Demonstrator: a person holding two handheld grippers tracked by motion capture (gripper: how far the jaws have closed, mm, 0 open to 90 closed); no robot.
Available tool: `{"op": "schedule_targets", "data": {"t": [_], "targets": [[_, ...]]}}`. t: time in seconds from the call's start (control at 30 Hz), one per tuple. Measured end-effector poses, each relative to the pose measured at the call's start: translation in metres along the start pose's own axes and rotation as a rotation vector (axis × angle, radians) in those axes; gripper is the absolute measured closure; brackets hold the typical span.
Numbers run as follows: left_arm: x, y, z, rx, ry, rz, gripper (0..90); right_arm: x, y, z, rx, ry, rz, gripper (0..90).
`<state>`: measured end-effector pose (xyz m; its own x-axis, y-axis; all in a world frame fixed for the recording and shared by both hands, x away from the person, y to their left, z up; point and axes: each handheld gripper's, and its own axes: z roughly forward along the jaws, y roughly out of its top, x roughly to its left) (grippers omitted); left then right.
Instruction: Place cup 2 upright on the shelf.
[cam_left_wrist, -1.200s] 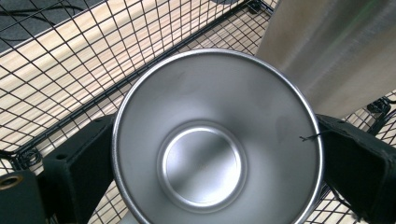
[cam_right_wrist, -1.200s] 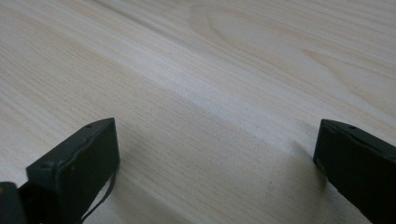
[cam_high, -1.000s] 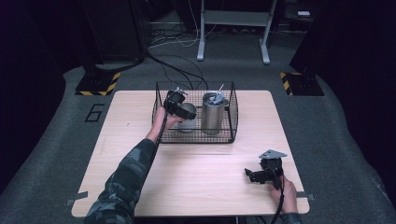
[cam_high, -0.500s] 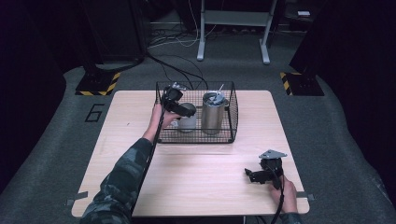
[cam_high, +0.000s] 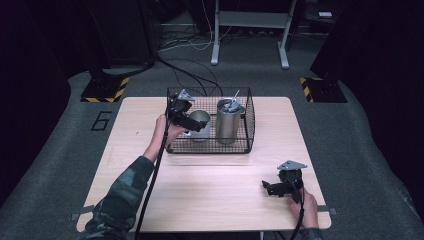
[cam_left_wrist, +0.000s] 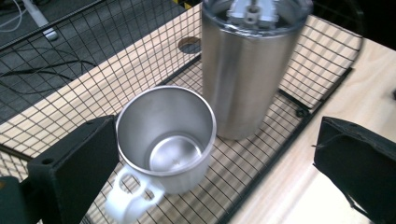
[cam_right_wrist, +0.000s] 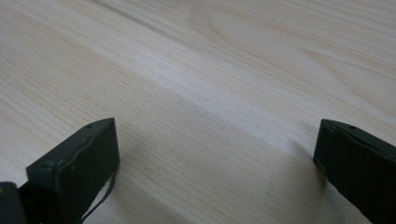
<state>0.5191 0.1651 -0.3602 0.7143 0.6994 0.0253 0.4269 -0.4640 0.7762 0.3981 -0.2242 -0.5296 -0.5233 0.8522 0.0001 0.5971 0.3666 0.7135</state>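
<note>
With the left gripper (cam_left_wrist: 210, 163) fingers spread wide around the steel mug (cam_left_wrist: 166, 137) in the wire basket (cam_high: 247, 120), the mug could be tipped against the tumbler (cam_left_wrist: 247, 70) if closed off-centre; the right gripper (cam_high: 274, 188) is held wide open over the table (cam_right_wrist: 233, 70).

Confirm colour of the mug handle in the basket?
White, on a silver steel mug; the handle shows best in the left gripper view.

mug (cam_left_wrist: 166, 140) and tumbler (cam_left_wrist: 247, 70) side by side in wire basket (cam_high: 245, 127), on table (cam_high: 210, 185)
</note>
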Motion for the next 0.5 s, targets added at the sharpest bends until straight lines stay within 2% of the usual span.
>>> {"op": "schedule_targets", "data": {"t": [0.07,0.2,0.27,0.33,0.4,0.43,0.5], "targets": [[-0.008,-0.007,-0.011,-0.004,0.002,0.017,0.0,0.000,0.000,0.000,0.000,0.000,0.000,0.0],[-0.013,-0.016,-0.022,0.002,0.001,0.033,0.0,0.000,0.000,0.000,0.000,0.000,0.001,0.0],[-0.015,-0.028,-0.031,-0.017,0.003,0.027,0.2,0.000,0.000,0.000,-0.001,0.000,0.000,0.0],[-0.017,-0.032,-0.035,-0.018,0.005,0.028,0.5,0.000,0.000,0.000,0.000,0.000,0.001,0.0],[-0.020,-0.045,-0.045,-0.016,0.016,0.037,1.0,0.000,0.000,0.000,0.000,0.000,0.000,0.0],[-0.020,-0.045,-0.045,-0.016,0.016,0.037,1.0,0.000,0.000,0.000,0.000,0.000,0.000,0.0],[-0.023,-0.060,-0.054,-0.024,0.024,0.033,1.0,0.000,0.000,0.000,0.000,0.000,0.001,0.0]]}}
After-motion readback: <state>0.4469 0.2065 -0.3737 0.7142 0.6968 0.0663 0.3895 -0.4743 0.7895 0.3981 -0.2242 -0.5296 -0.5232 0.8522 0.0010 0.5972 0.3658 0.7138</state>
